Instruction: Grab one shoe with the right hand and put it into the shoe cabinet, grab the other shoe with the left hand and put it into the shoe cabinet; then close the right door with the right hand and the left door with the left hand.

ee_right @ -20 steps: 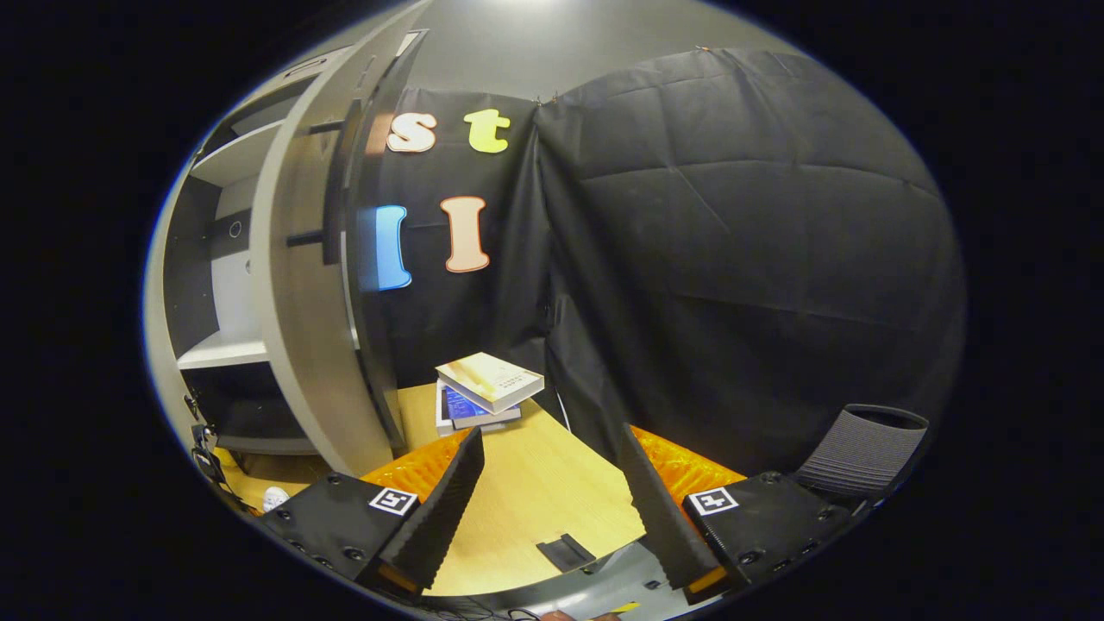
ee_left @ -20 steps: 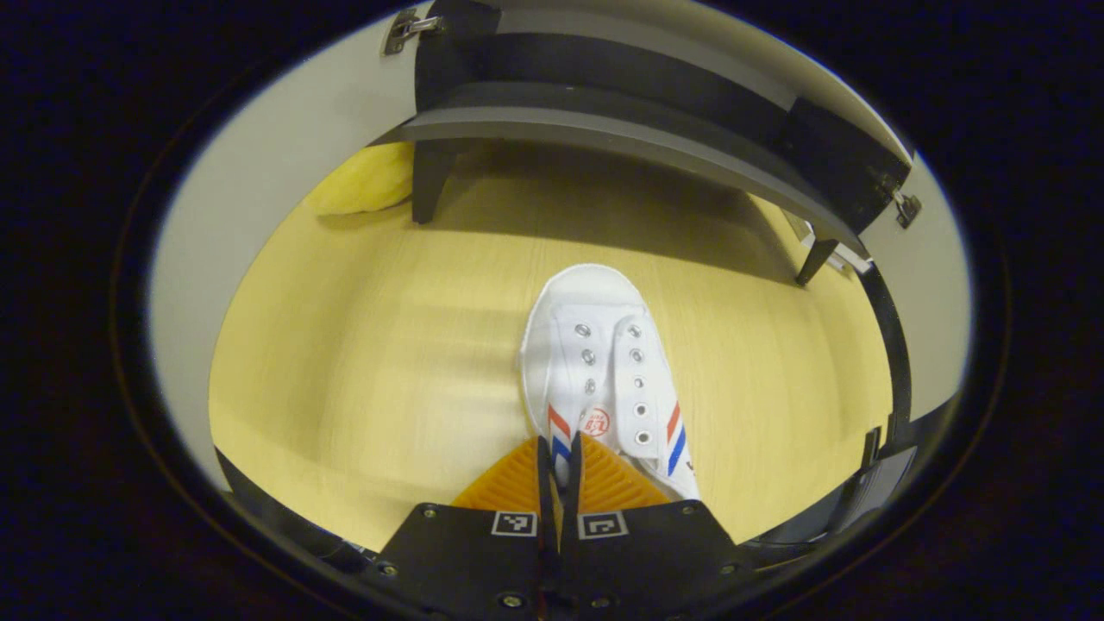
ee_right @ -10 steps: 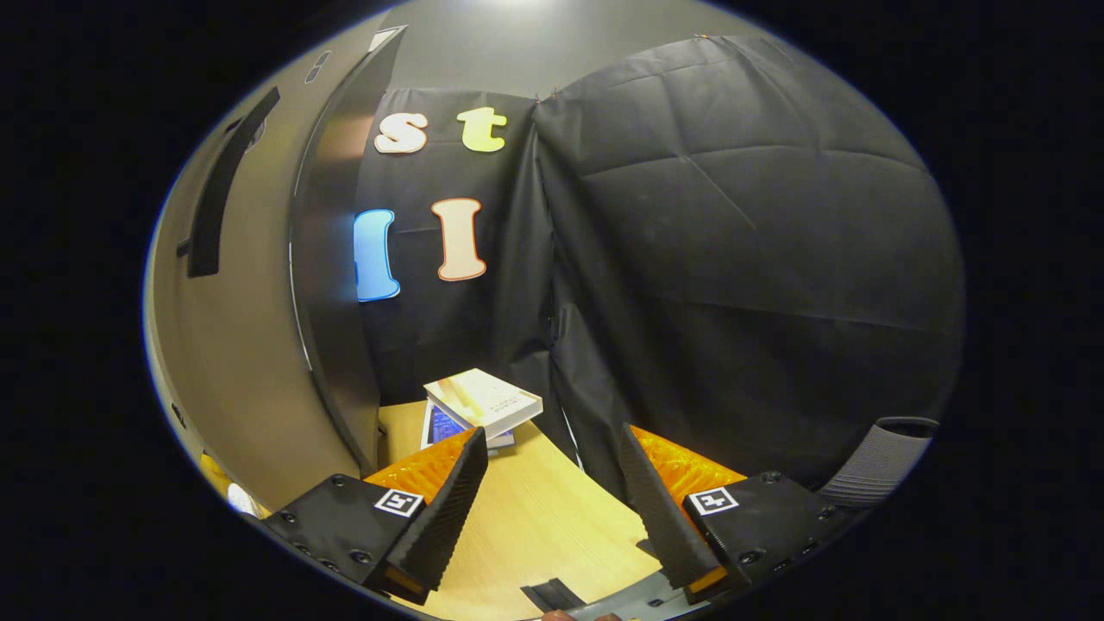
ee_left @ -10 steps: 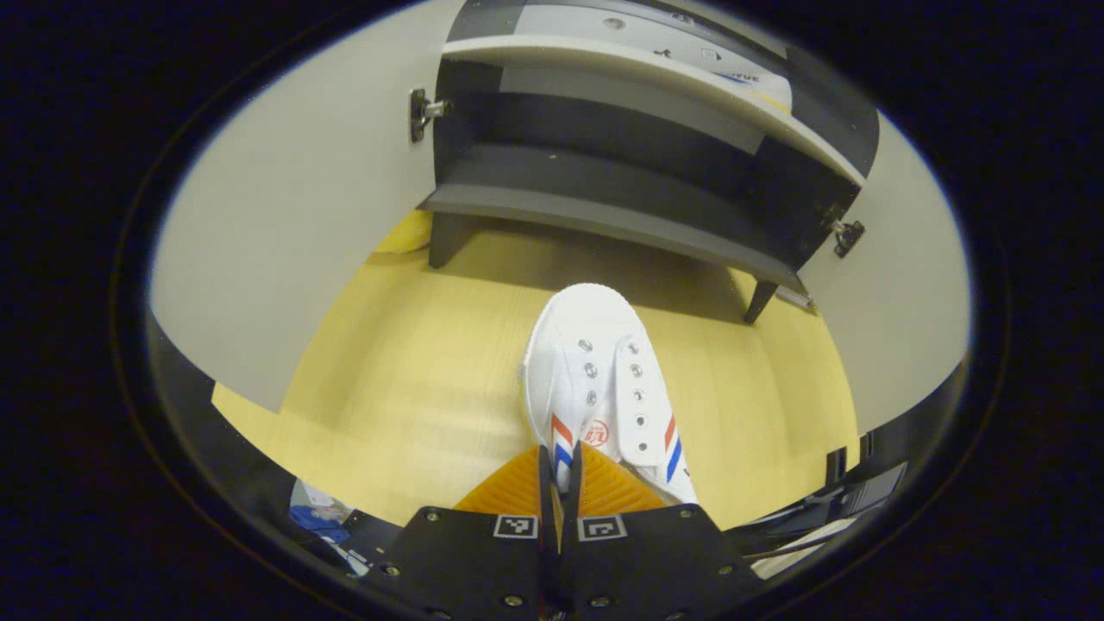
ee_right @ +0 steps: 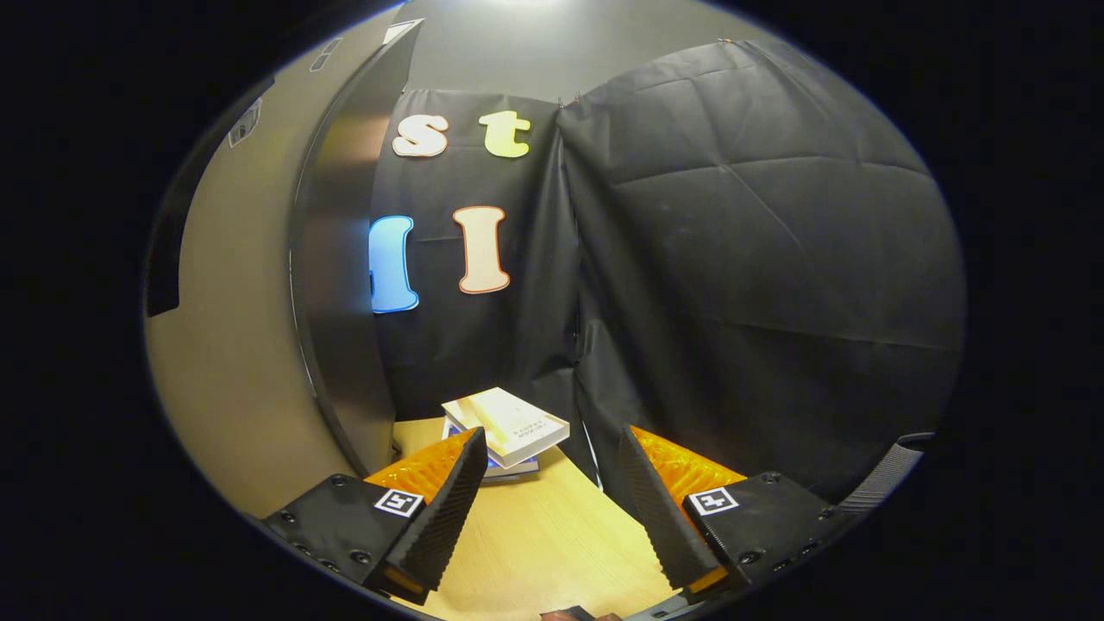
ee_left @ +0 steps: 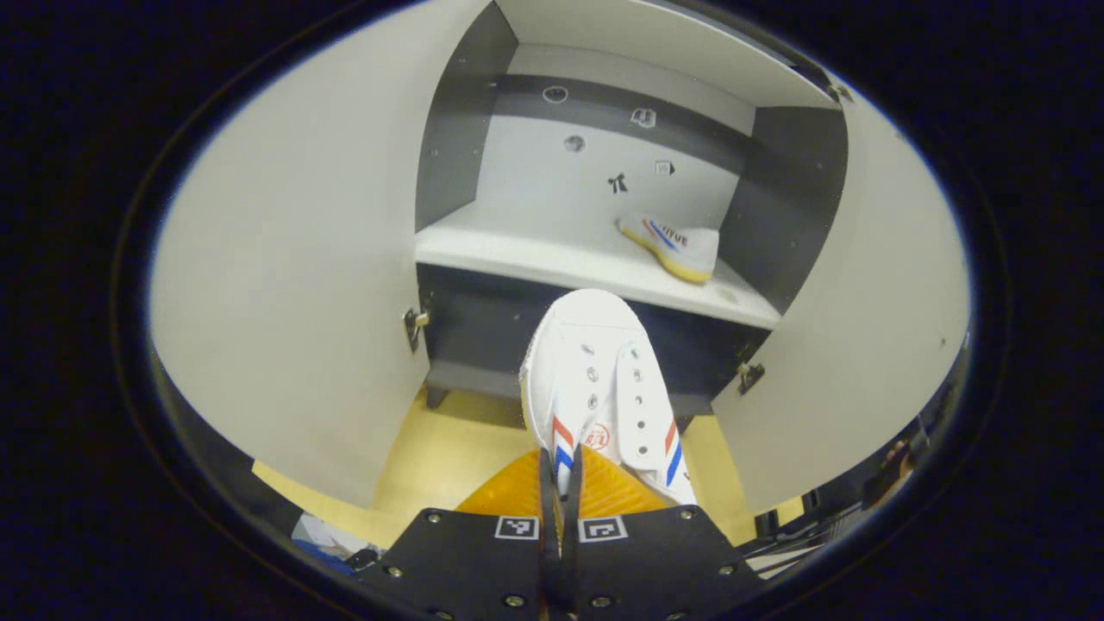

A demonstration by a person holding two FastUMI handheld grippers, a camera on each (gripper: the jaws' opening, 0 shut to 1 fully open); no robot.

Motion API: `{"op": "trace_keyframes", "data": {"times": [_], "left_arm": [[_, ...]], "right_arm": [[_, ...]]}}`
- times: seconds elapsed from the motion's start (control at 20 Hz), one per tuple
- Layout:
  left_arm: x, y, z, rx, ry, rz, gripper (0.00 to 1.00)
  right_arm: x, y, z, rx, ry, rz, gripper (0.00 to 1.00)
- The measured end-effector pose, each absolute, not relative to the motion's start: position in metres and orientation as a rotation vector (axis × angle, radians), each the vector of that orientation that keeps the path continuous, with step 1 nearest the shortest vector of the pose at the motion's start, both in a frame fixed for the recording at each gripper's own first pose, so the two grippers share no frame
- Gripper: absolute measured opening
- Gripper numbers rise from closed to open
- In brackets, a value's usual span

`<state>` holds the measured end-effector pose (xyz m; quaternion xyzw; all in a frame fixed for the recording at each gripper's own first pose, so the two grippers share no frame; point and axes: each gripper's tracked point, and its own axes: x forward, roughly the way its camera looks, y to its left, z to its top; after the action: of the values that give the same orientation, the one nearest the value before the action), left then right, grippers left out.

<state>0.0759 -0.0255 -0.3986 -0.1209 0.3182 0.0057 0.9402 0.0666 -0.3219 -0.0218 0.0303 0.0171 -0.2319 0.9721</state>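
Observation:
A white canvas shoe with red and blue stripes hangs in the air, toe pointing at the open shoe cabinet. My left gripper is shut on the shoe's collar by the tongue. The other white shoe lies on the cabinet's pale shelf at the right. Both cabinet doors stand open, the left door and the right door. In the right gripper view my right gripper is open and holds nothing, beside the outer face of the cabinet door.
A dark lower compartment lies under the shelf, above the yellow wooden floor. In the right gripper view a stack of books rests on the wooden floor by the black cloth wall.
My left gripper has lifted the shoe off the floor and tipped up, so the cabinet shelf and the other shoe have come into view. The right gripper has shifted only slightly.

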Motion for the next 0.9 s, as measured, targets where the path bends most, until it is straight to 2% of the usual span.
{"op": "trace_keyframes", "data": {"times": [0.45,0.9], "left_arm": [[0.077,-0.025,-0.39,-0.201,0.413,0.009,0.01],[0.076,-0.025,-0.388,-0.171,0.376,0.005,0.01]], "right_arm": [[0.057,-0.337,-0.027,0.065,0.036,-0.509,0.92],[0.027,-0.361,-0.027,0.099,0.013,-0.605,0.92]]}}
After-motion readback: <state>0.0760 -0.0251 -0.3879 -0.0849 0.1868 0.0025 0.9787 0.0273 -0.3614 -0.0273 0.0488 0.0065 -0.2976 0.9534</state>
